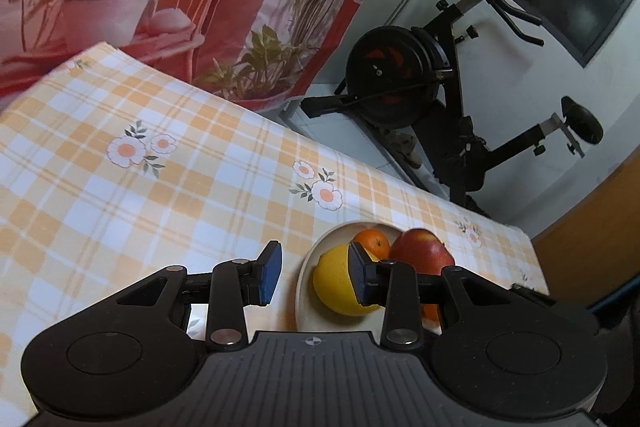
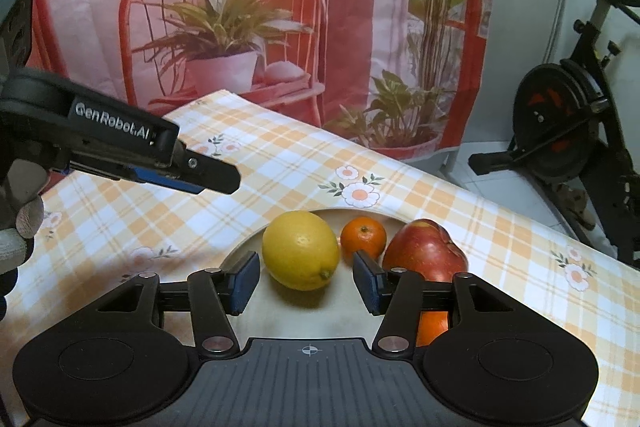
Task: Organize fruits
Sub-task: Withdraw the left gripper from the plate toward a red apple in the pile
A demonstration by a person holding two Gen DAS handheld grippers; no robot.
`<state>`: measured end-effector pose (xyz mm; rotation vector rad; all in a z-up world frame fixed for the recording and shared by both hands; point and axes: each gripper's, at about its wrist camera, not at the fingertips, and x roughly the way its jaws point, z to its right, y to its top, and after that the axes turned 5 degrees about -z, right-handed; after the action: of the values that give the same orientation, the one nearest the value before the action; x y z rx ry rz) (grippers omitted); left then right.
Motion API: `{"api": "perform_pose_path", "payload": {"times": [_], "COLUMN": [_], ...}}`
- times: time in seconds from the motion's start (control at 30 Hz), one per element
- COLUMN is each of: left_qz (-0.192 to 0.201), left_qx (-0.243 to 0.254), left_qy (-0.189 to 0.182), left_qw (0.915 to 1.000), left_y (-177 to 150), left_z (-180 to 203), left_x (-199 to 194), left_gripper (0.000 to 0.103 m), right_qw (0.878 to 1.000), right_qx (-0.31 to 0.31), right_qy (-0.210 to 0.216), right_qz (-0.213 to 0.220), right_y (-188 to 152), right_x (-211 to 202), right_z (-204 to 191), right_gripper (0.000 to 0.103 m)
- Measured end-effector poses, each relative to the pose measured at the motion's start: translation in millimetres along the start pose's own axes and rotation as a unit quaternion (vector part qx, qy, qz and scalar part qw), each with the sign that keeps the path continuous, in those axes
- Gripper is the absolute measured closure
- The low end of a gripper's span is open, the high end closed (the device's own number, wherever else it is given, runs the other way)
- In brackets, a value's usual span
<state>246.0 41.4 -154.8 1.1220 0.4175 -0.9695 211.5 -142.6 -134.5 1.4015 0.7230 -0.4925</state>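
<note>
A cream plate on the checked tablecloth holds a yellow lemon, a small mandarin and a red apple. Part of another orange shows under the right finger. My right gripper is open just short of the lemon, its blue pads clear of the fruit. My left gripper hovers over the cloth at the left, held by a gloved hand. In the left wrist view that left gripper is open and empty over the plate's rim, with the lemon, mandarin and apple just beyond.
The orange-and-white checked tablecloth covers the table, whose far edge runs along a printed backdrop of plants and a chair. An exercise bike stands on the floor past the table's right side.
</note>
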Motion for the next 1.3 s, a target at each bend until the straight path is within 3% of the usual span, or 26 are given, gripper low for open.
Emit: {"api": "perform_pose_path", "payload": {"times": [0.23,0.63,0.93,1.3], "left_qz": [0.026,0.054,0.05,0.031], "left_qx": [0.051,0.094,0.109,0.114], "left_qy": [0.037,0.06,0.063,0.066], "left_qw": [0.9977,0.9923,0.9908,0.9908], "left_y": [-20,-65,-97,-124], "left_z": [17,47,56,50], "left_x": [-35,-74,-90,-106], "left_gripper": [0.065,0.065,0.064,0.064], "right_qw": [0.999,0.994,0.99,0.99], "right_qx": [0.019,0.069,0.108,0.111], "right_qy": [-0.001,-0.033,-0.028,-0.012], "right_qz": [0.033,0.079,0.083,0.087], "right_y": [-25,-91,-128,-140], "right_x": [-45,-104,-123,-129], "right_z": [2,3,-3,-16], "right_gripper": [0.055,0.055,0.055,0.055]}}
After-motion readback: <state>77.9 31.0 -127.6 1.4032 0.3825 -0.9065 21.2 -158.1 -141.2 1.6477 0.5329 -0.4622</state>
